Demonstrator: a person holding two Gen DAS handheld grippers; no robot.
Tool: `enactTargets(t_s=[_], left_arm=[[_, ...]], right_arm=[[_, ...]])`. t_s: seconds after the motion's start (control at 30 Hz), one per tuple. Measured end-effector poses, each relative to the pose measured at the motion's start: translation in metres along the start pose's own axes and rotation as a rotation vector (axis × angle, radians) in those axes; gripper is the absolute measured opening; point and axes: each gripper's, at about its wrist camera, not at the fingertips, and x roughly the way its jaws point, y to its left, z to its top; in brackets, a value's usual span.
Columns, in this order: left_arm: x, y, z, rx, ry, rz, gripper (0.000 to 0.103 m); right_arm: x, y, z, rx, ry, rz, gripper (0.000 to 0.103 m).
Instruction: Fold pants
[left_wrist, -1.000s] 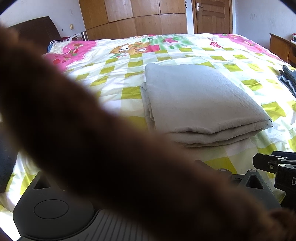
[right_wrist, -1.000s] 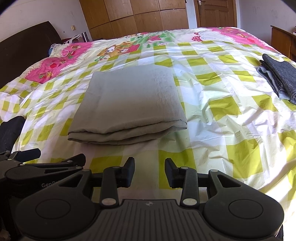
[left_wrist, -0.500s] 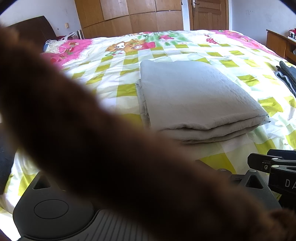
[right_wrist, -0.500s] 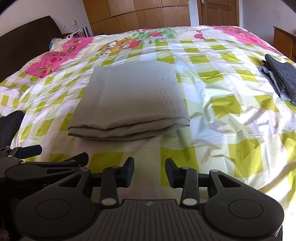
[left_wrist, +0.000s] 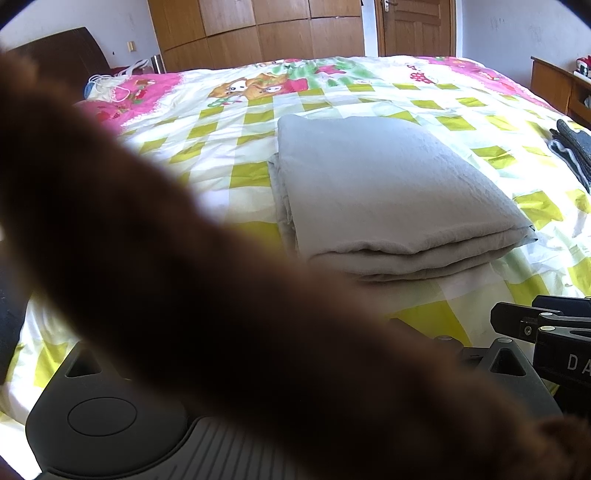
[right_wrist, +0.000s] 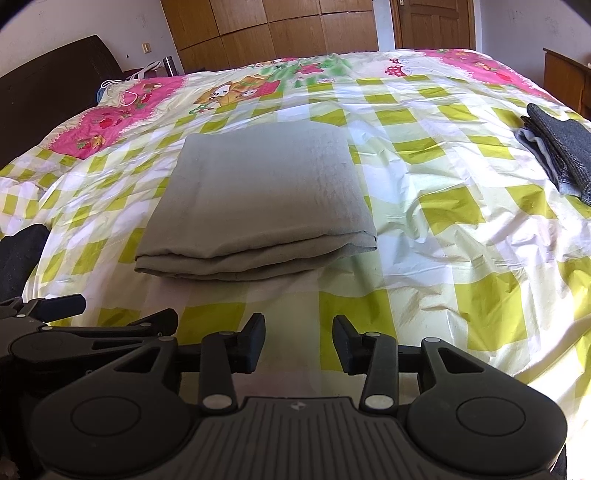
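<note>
The grey pants (right_wrist: 266, 192) lie folded into a flat rectangular stack on the checked bedspread (right_wrist: 424, 229), with the layered fold edge towards me. My right gripper (right_wrist: 299, 339) hovers open just short of that edge, with nothing between its fingers. My left gripper (right_wrist: 127, 310) shows at the lower left, its two fingers apart and holding nothing. In the left wrist view a blurred brown furry shape (left_wrist: 184, 295) covers the gripper's own fingers. Behind it lie the pants (left_wrist: 388, 184), and the right gripper (left_wrist: 517, 314) sits at the right edge.
A folded dark grey garment (right_wrist: 561, 155) lies at the bed's right side. A dark cloth (right_wrist: 22, 254) sits at the left edge. A dark headboard (right_wrist: 48, 81) stands at the far left, a wooden wardrobe (right_wrist: 277, 29) behind the bed, and a wooden cabinet (right_wrist: 565, 74) to the right.
Both views have shifted only slightly, and the pants sit a touch higher in the frames. The pants have not moved and the right gripper stays open. The brown shape still covers the left view.
</note>
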Motion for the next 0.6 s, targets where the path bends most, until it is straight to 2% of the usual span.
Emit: enactTargets(t_s=[0.6], left_arm=[[0.0000, 0.0009, 0.0000, -0.005, 0.004, -0.006, 0.103]], right_arm=[[0.0041, -0.0002, -0.0013, 0.001, 0.010, -0.005, 0.054]])
